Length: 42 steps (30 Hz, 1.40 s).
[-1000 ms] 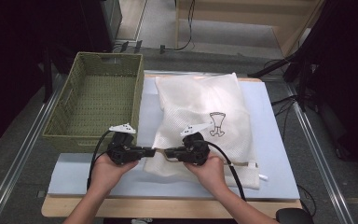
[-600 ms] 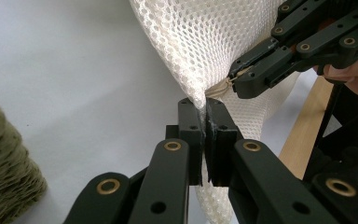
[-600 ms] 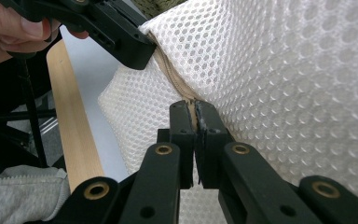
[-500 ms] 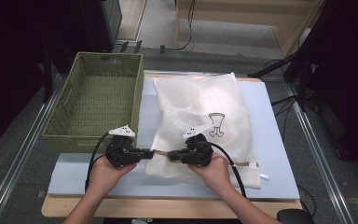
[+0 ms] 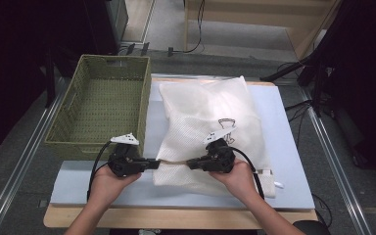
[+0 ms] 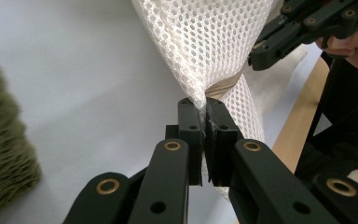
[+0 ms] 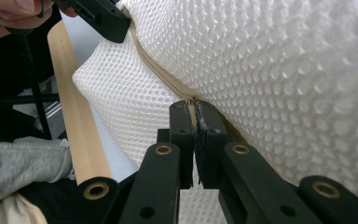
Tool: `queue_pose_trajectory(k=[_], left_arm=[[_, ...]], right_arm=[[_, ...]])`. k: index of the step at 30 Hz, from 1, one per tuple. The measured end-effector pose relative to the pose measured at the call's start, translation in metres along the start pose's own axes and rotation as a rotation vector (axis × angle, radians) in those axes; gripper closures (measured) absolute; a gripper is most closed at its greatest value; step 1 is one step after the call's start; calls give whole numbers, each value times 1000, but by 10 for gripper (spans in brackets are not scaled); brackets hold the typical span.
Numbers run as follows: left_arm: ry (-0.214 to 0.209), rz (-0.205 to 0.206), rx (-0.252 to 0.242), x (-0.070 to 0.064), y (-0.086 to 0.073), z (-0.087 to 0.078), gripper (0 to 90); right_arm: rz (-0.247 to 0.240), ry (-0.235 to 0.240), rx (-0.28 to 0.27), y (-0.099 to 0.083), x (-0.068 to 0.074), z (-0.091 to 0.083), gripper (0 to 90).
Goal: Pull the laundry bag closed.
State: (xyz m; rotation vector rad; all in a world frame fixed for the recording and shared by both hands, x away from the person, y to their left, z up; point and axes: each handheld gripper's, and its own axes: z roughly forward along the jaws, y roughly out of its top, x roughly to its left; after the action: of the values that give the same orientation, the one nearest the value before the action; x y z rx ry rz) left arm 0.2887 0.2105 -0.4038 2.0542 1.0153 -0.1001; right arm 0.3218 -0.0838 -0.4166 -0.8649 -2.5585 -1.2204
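Note:
A white mesh bag [image 5: 210,122] lies stuffed on the pale blue mat [image 5: 284,147], with a tan zipper strip [image 5: 174,163] along its near edge. My left gripper [image 5: 152,164] is shut on the mesh at the strip's left end [image 6: 204,105]. My right gripper [image 5: 192,163] is shut on the zipper strip [image 7: 165,79] at its right end, jaws pressed together [image 7: 196,112]. The two grippers point at each other, and the strip is stretched between them. In the left gripper view the mesh bag [image 6: 214,42] rises from the jaws, and the other gripper [image 6: 303,28] shows at top right.
A green woven basket [image 5: 103,110], nothing inside it, stands at the left of the mat, close to my left gripper. The wooden table edge [image 5: 176,215] runs along the front. Black cables trail from both grippers toward the person's hands.
Both grippers have moved a little apart, drawing the zipper strip taut between them. The bag has stayed in place.

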Motion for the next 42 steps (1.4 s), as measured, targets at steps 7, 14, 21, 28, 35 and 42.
queue_pose_trajectory(k=[7, 14, 21, 28, 35, 42], left_arm=[[3, 8, 8, 0, -1, 1, 874], [7, 12, 14, -1, 0, 1, 873], [1, 12, 13, -1, 1, 1, 873], [0, 15, 21, -2, 3, -1, 874], [2, 27, 28, -3, 5, -1, 874], [3, 14, 29, -1, 5, -4, 877]], right_arm=[[14, 10, 15, -1, -1, 2, 879], [22, 17, 23, -2, -3, 3, 880], [22, 19, 22, -2, -2, 1, 880], [13, 22, 29, 0, -1, -1, 880], [-16, 10, 34, 0, 2, -2, 881], [-7, -18, 32, -5, -2, -12, 881]])
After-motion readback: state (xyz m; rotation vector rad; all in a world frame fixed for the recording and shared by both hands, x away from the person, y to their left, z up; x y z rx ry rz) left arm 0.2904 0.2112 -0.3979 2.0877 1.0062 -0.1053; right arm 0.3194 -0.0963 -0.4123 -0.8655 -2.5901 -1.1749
